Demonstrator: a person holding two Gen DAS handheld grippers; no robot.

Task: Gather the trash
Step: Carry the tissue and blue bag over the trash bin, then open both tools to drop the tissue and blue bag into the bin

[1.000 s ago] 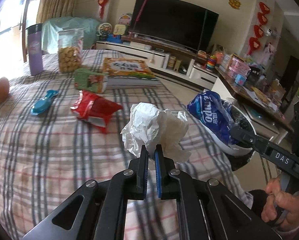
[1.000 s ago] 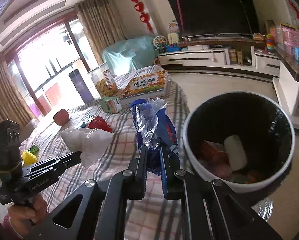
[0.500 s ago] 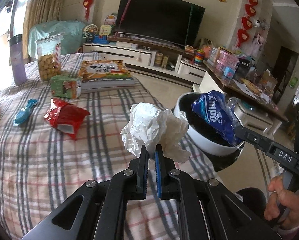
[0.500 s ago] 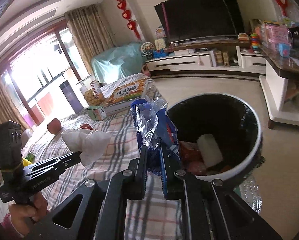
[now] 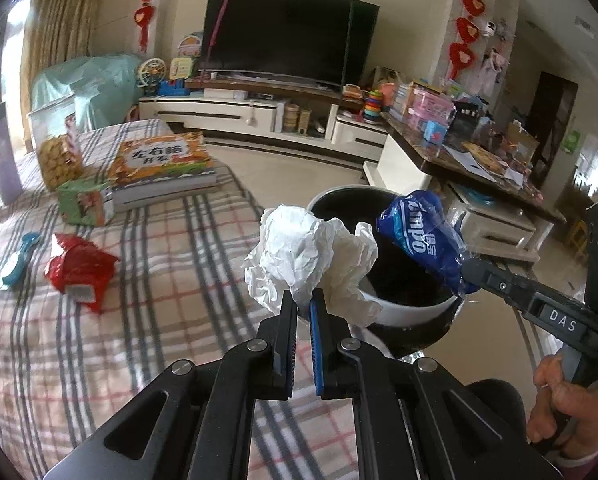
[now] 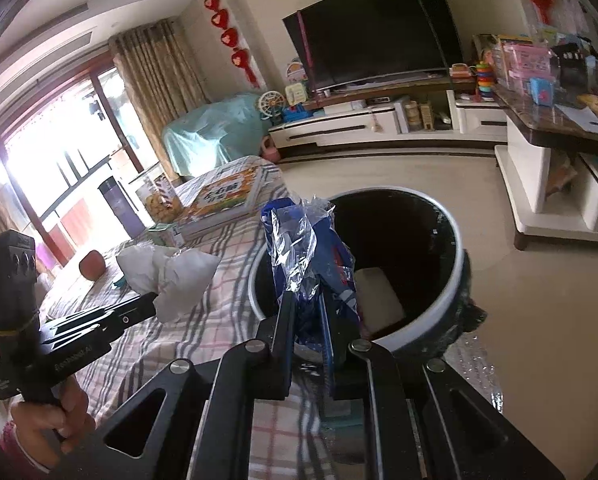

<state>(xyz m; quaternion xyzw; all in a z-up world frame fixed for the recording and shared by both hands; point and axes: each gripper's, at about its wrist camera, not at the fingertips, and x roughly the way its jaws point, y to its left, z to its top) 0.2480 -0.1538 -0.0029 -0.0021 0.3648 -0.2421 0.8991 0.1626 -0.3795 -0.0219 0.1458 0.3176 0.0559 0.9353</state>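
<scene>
My left wrist camera looks forward along my jaws, close over the plaid-covered counter (image 5: 147,280), facing the television (image 5: 283,36). My right wrist camera sits nearer the bin (image 6: 455,240), looking down into it, with the window off to its left. Both views share the bin (image 5: 403,312), the television (image 6: 371,28), the book (image 5: 163,160) and each other's gripper.

Left hand-held gripper (image 5: 303,304) and right hand-held gripper (image 6: 307,306) are both clamped, held forward side by side.
</scene>
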